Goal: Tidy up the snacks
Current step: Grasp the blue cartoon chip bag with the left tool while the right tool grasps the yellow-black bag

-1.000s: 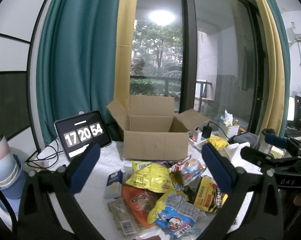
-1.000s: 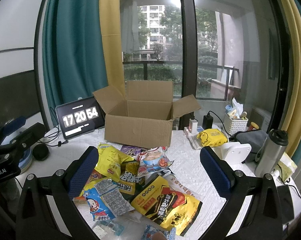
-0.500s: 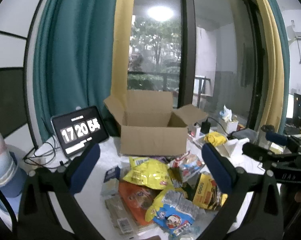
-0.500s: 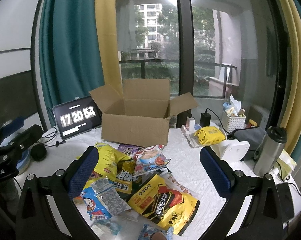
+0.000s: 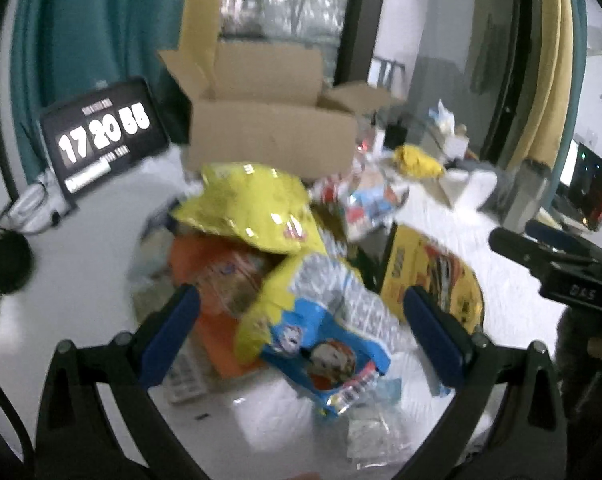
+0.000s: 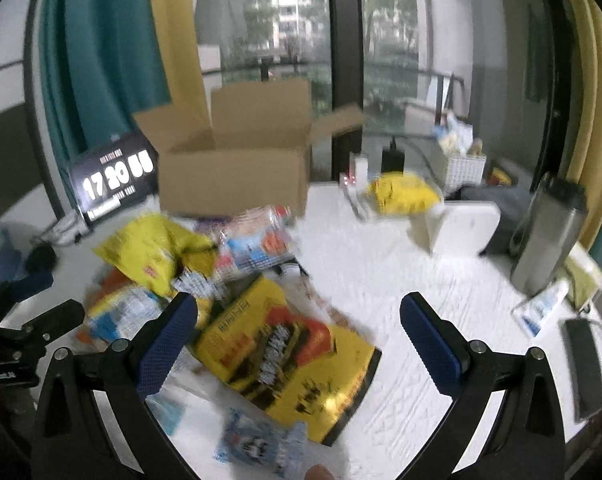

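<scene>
— So where do the snacks lie right now?

— Heaped on the white desk, in front of the open cardboard box. None looks to be in the box yet, though its floor is hidden from both cameras.

— And the grippers?

— The left gripper hangs over the heap with its fingers wide apart, straddling a blue and yellow cartoon packet. The right gripper is also spread wide, holding nothing, with a big yellow and black pouch lying under and between its fingers.

— How would you expect these bags to handle?

— Light and soft, I'd judge. The puffy yellow chip bag on top looks air-filled and glossy, so it may slip or crumple, and a hard pinch could crush what's inside. The flat pouch looks stiffer.

— Where would you take hold?

— On a sealed edge or a corner, where the film is doubled and flat, rather than across the swollen middle. For the cartoon packet, the crimped lower end near the fingers seems the easiest hold.

— Anything to watch?

— Bags overlap, so lifting one could drag its neighbour. Both views are blurred, so finer detail is hard to tell.
</scene>
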A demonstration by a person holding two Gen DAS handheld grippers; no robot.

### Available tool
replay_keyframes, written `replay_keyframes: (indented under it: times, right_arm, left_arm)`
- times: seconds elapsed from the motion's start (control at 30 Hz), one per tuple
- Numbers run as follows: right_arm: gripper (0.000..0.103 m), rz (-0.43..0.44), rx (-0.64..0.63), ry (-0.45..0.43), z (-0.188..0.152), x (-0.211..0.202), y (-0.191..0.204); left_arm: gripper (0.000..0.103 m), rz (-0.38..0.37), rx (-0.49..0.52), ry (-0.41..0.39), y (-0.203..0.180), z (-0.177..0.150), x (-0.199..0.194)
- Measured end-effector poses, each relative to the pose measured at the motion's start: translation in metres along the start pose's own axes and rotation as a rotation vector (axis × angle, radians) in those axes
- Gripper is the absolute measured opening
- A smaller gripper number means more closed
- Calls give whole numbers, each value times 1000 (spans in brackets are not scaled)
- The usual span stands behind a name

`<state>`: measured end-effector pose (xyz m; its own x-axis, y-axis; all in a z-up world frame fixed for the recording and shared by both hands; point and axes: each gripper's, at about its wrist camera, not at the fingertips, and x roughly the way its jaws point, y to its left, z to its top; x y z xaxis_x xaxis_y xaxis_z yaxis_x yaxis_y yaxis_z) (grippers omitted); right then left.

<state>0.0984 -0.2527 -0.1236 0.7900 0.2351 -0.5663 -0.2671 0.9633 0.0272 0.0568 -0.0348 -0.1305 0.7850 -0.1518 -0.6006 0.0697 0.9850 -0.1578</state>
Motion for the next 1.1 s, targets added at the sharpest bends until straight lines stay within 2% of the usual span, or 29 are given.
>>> replay_keyframes:
  times: [0.07, 0.2, 0.3, 0.4, 0.47, 0.57, 0.63, 0.67, 0.7, 0.73, 0.77, 0.8, 0.83, 0.9, 0.93, 1.1]
  right_arm:
    - [103, 14, 11, 32, -5, 14, -7]
    - [103, 91, 110, 137, -18, 52, -28]
    - [103, 118, 137, 188, -26, 66, -36]
    - [103, 189, 141, 236, -32, 72, -32]
    - [103, 217, 142, 242, -34, 70, -26]
    - [102, 215, 85, 209, -32, 67, -10]
    - [92, 181, 42, 223, -34, 74, 1]
    - [81, 146, 22, 221, -35, 76, 5]
    - [68, 114, 3, 203, -35, 74, 8]
    - [61, 115, -3, 198, -35, 72, 9]
    - [41, 132, -6, 197, -35, 70, 10]
    - [17, 132, -9, 194, -35, 66, 10]
    - [5, 121, -15, 189, -35, 64, 11]
    - [1, 117, -20, 173, -35, 57, 11]
    - [1, 129, -17, 164, -34, 55, 10]
    - [0, 147, -6, 76, -12, 28, -1]
  left_arm:
    - [102, -8, 1, 37, -5, -4, 13]
    - [102, 4, 33, 88, -15, -9, 36]
    - [101, 19, 59, 132, -21, -13, 49]
    - [101, -4, 55, 185, -21, -17, 63]
    - [101, 4, 58, 178, -22, -17, 63]
    - [95, 9, 69, 179, -24, -16, 64]
    - [81, -13, 79, 184, -28, -15, 63]
    - [74, -18, 88, 182, -31, -14, 61]
    - [72, -25, 98, 182, -33, -13, 60]
    - [68, -29, 105, 181, -34, -13, 59]
    - [65, -32, 108, 178, -36, -13, 58]
    - [63, -42, 112, 177, -37, -13, 56]
    - [62, -54, 112, 172, -38, -12, 54]
    - [59, -74, 112, 158, -40, -8, 48]
    - [54, -82, 113, 150, -40, -6, 45]
    - [53, -96, 122, 80, -38, 15, 22]
